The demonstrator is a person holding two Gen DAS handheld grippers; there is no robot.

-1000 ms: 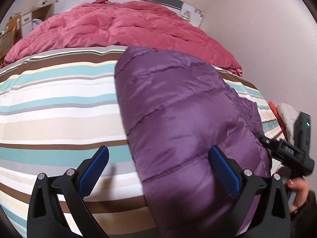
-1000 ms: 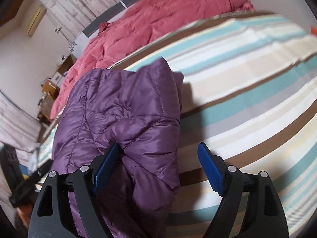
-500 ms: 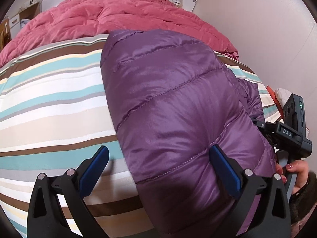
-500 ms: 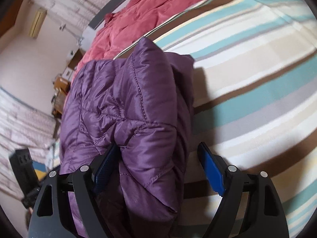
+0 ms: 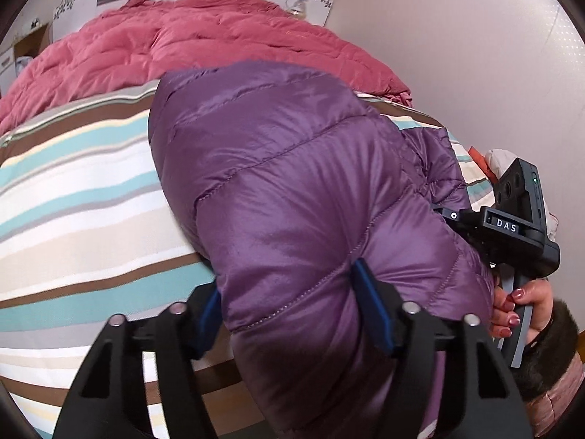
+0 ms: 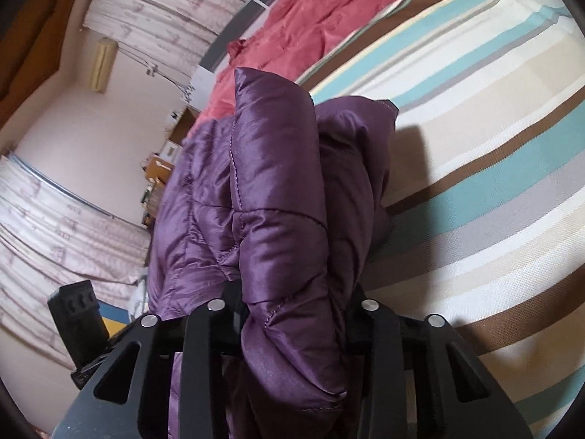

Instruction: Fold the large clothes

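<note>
Purple puffer jacket (image 5: 299,197) lies bunched on the striped bedsheet (image 5: 73,197), just in front of the red duvet (image 5: 182,44). My left claw (image 5: 292,311) has just closed on its near edge — blue pads pinching the padding — and my right claw (image 6: 296,303) has squeezed shut on another fold.
</note>
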